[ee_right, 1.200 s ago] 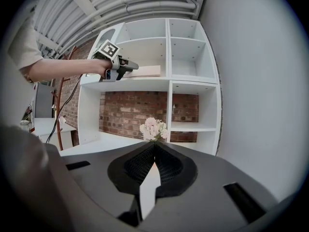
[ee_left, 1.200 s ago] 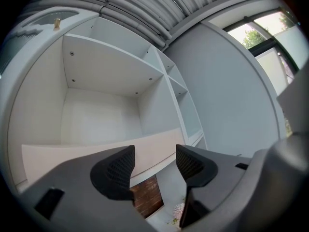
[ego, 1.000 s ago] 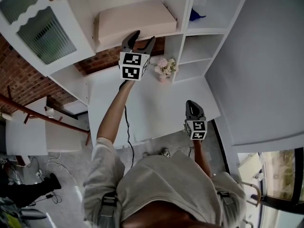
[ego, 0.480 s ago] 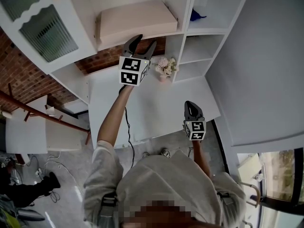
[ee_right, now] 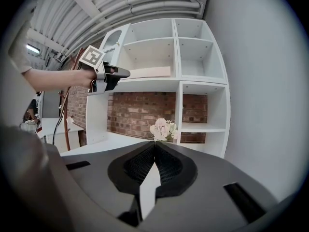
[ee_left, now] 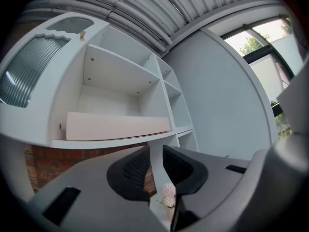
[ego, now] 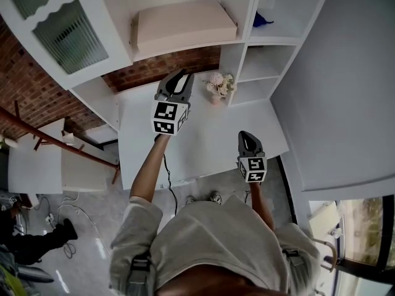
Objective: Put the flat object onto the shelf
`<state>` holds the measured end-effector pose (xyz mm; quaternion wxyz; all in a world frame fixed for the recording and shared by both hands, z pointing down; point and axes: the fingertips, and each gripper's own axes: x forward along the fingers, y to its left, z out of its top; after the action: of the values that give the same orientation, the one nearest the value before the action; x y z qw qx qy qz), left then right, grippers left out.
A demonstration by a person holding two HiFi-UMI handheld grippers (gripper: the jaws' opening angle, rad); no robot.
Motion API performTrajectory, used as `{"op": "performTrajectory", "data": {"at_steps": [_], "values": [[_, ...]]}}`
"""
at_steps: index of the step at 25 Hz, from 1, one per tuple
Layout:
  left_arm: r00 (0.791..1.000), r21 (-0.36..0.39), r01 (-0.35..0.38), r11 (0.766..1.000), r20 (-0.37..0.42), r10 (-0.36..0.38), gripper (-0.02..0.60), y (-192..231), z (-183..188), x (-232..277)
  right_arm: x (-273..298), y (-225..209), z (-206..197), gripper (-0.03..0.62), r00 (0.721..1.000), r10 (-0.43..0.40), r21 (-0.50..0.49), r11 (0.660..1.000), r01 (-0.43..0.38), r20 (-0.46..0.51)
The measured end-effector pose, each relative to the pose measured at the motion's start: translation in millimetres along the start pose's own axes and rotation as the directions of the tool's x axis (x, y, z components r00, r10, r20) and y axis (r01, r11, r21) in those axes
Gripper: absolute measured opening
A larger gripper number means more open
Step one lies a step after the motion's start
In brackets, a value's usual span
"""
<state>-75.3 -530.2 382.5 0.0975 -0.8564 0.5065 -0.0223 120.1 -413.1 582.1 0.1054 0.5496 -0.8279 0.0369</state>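
Note:
The flat object, a beige slab [ego: 185,24], lies on the wide white shelf [ego: 179,47] of the wall unit, apart from both grippers. It also shows in the left gripper view [ee_left: 116,125] and, small, in the right gripper view [ee_right: 149,72]. My left gripper [ego: 176,77] hangs in the air below and in front of that shelf. Its jaws are closing, with a narrow gap [ee_left: 155,151] and nothing between them. The right gripper [ego: 249,134] is low over the white desk, shut and empty [ee_right: 154,144].
A small vase of pale flowers [ego: 220,86] stands at the back of the white desk [ego: 203,134], beside the narrow shelf column [ego: 256,73]. A blue thing [ego: 262,20] sits on an upper right shelf. A ribbed-glass cabinet door [ego: 68,32] is at the left.
My left gripper has drawn back and down from the shelf edge, and its jaws have narrowed from wide open. The beige slab stays on the shelf. The right gripper has not moved.

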Motion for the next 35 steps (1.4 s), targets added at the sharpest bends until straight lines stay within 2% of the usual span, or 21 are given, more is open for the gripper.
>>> {"op": "performTrajectory", "data": {"at_steps": [7, 12, 27, 35], "values": [[1.000, -0.014, -0.020, 1.000, -0.001, 0.020, 0.040, -4, -37, -44, 3, 14, 4, 0.029, 1.000, 0.026, -0.008, 1.000, -0.026, 0.007], [0.998, -0.041, -0.034, 0.999, -0.046, 0.032, 0.025, -10, -75, -76, 8, 21, 3, 0.029, 0.999, 0.048, -0.023, 0.999, -0.047, 0.011], [0.981, -0.100, -0.117, 0.988, -0.167, 0.099, 0.017, -14, -158, -171, 20, 48, 4, 0.029, 0.993, 0.116, -0.040, 0.992, -0.116, 0.006], [0.963, -0.139, -0.204, 0.969, -0.207, 0.173, 0.017, -1, -176, -205, 20, 53, 4, 0.029, 0.992, 0.126, -0.055, 0.991, -0.126, 0.006]]}}
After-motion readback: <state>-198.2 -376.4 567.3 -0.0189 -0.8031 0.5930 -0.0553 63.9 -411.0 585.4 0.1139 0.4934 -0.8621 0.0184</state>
